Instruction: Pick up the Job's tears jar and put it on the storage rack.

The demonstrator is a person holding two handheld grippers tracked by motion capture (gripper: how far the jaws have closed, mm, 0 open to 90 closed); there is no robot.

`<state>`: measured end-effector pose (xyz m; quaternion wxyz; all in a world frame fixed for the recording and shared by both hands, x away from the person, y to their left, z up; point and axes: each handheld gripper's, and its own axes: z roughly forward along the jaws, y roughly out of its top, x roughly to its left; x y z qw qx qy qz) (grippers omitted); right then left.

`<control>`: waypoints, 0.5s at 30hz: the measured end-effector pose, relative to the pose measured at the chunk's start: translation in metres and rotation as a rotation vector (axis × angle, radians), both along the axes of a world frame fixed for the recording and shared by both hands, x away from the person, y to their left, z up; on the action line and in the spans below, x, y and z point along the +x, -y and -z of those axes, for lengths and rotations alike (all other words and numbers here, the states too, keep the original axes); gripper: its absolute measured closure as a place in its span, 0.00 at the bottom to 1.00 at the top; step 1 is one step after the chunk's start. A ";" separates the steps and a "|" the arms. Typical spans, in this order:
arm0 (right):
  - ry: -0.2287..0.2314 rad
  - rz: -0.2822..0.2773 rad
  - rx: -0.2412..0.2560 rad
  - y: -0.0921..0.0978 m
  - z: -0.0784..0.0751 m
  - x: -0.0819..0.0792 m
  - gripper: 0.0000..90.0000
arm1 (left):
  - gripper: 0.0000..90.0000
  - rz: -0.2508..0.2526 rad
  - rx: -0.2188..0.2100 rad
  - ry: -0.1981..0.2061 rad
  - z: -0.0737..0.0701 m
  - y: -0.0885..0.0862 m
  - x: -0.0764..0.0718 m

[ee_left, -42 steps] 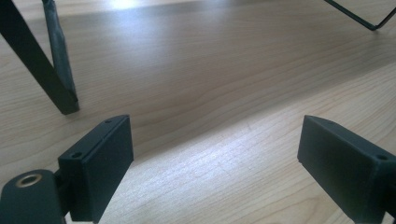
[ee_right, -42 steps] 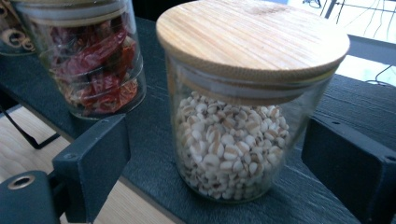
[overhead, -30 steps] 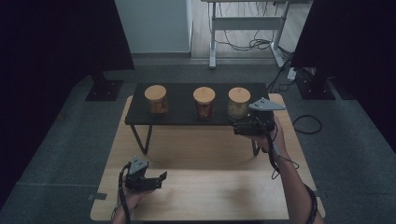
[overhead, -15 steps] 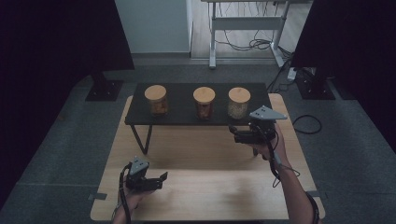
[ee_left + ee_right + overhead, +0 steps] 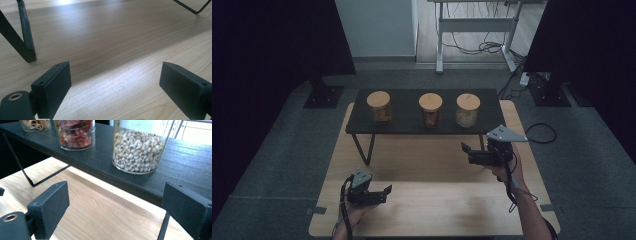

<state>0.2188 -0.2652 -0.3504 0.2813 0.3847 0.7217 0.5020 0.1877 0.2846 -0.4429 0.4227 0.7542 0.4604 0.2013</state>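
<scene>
Three glass jars with wooden lids stand in a row on a low black shelf [image 5: 407, 122]: a left jar [image 5: 378, 107], a middle jar [image 5: 430, 110] and a right jar [image 5: 468, 110]. In the right gripper view the right jar [image 5: 137, 150] holds pale beans, the middle one [image 5: 75, 135] red pieces, the far one [image 5: 35, 123] tan pieces. My right gripper [image 5: 468, 154] [image 5: 115, 202] is open and empty in front of the shelf, a little below the bean jar. My left gripper [image 5: 385, 195] [image 5: 113, 82] is open over the wooden table near its front edge.
The shelf stands on thin black wire legs [image 5: 25, 42] on a light wooden table [image 5: 437, 205]. Grey floor surrounds the table. A desk frame with cables [image 5: 472, 30] and dark stands sit at the back.
My right gripper has drawn back from the bean jar toward the person and dropped lower, in front of the shelf. The left gripper has hardly moved.
</scene>
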 end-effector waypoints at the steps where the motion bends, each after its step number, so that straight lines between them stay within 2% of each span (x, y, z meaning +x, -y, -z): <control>1: 0.002 0.000 0.000 0.001 0.001 -0.002 0.07 | 0.11 0.000 -0.002 0.001 0.000 0.000 0.000; 15: 0.020 -0.027 0.017 0.004 0.023 -0.022 0.07 | 0.11 0.004 -0.001 0.004 0.000 0.000 -0.002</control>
